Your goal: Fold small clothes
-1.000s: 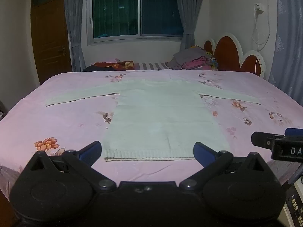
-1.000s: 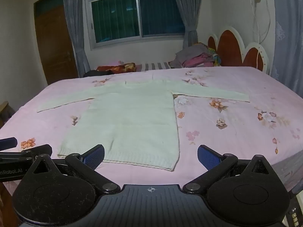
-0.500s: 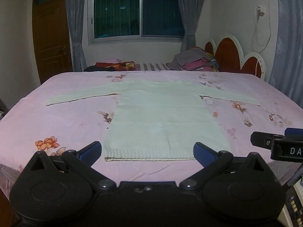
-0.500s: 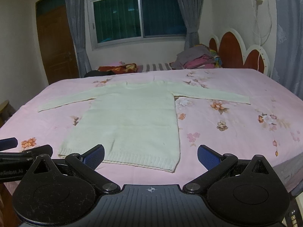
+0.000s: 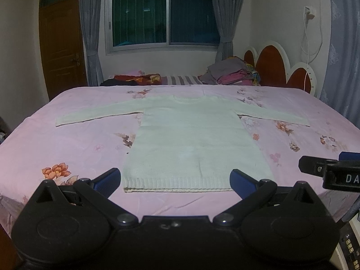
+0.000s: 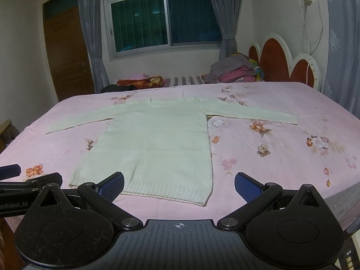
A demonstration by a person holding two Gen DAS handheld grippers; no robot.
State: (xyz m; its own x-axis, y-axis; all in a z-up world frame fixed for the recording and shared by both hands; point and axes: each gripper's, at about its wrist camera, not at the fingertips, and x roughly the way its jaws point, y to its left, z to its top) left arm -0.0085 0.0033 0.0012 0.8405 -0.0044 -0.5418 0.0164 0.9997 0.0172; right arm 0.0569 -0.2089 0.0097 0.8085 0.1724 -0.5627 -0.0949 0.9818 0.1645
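A pale cream knitted sweater (image 5: 191, 139) lies flat on the pink floral bedsheet (image 5: 67, 148), both sleeves spread sideways, ribbed hem nearest me. It also shows in the right wrist view (image 6: 155, 141). My left gripper (image 5: 174, 180) is open and empty, hovering just in front of the hem. My right gripper (image 6: 178, 185) is open and empty, in front of the hem's right corner. The right gripper's side shows at the right edge of the left wrist view (image 5: 330, 173); the left gripper shows at the left edge of the right wrist view (image 6: 24, 191).
A pile of folded clothes (image 5: 234, 74) and dark bedding (image 5: 135, 79) lie at the far side of the bed. A red scalloped headboard (image 5: 279, 67) stands at the right. A window, curtains and a wooden door (image 5: 63, 45) are behind.
Both views have tilted slightly, so the sweater and bed sit a little lower in frame. The grippers stay open and the sweater has not moved.
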